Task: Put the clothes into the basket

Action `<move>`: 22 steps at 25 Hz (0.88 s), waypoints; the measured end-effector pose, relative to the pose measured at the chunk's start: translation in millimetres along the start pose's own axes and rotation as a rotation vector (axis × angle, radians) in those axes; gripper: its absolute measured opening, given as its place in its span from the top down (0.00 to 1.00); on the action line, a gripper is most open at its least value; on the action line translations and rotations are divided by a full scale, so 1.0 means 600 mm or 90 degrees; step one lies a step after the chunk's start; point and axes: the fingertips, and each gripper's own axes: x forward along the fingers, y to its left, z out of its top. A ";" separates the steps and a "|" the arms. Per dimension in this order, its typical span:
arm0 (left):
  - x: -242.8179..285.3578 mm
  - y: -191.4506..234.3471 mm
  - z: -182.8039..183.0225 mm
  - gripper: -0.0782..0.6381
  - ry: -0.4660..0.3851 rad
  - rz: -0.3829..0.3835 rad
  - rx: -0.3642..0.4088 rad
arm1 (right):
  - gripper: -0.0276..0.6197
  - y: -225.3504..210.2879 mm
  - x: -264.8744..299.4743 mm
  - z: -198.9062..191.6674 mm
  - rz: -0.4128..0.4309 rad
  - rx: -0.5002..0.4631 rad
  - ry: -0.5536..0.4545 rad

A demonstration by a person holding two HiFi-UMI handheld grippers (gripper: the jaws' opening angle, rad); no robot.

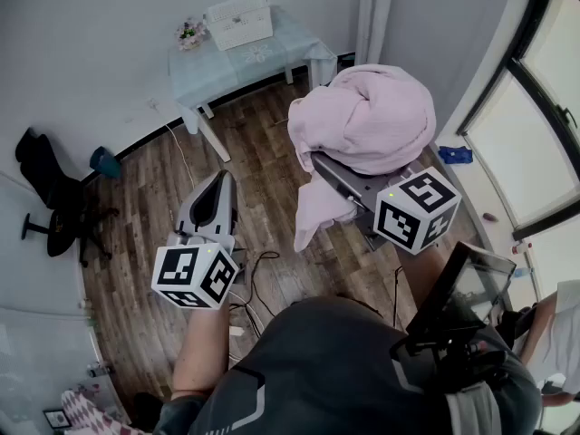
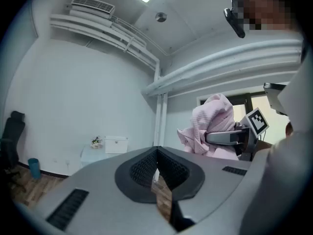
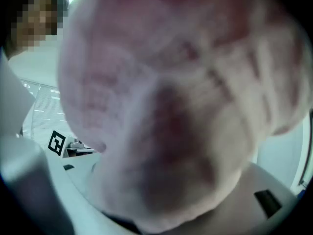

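A bundled pink garment point(image 1: 372, 116) hangs in the air at chest height, high over the wooden floor. My right gripper point(image 1: 319, 163) is shut on it, with its fingertips buried in the cloth. In the right gripper view the pink garment point(image 3: 171, 106) fills nearly the whole picture. From the left gripper view the same garment point(image 2: 212, 121) shows wrapped round the right gripper point(image 2: 211, 137). My left gripper point(image 1: 220, 184) is held up to the left of the garment, apart from it. Its jaws meet at the tip point(image 2: 157, 151) with nothing between them. No basket shows in any view.
A small pale-blue table point(image 1: 272, 57) stands by the far wall with a white box point(image 1: 238, 21) and a flower pot point(image 1: 190, 33). A black office chair point(image 1: 54, 198) and a blue bin point(image 1: 105, 161) stand left. Cables point(image 1: 263, 270) lie on the floor. Windows point(image 1: 535, 125) line the right.
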 end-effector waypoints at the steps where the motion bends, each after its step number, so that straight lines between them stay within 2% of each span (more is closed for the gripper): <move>1: -0.001 0.001 0.001 0.88 -0.002 0.000 -0.003 | 0.45 0.002 0.000 0.001 0.001 -0.003 0.001; 11: -0.009 0.013 -0.007 0.88 -0.004 0.002 -0.006 | 0.45 0.004 0.006 -0.003 -0.019 -0.029 0.001; 16: 0.010 0.020 -0.044 0.88 -0.007 -0.002 -0.007 | 0.45 -0.021 0.011 -0.041 -0.024 -0.021 0.003; 22: -0.043 0.104 -0.018 0.88 -0.016 -0.032 -0.033 | 0.45 0.070 0.061 -0.031 -0.054 -0.025 0.018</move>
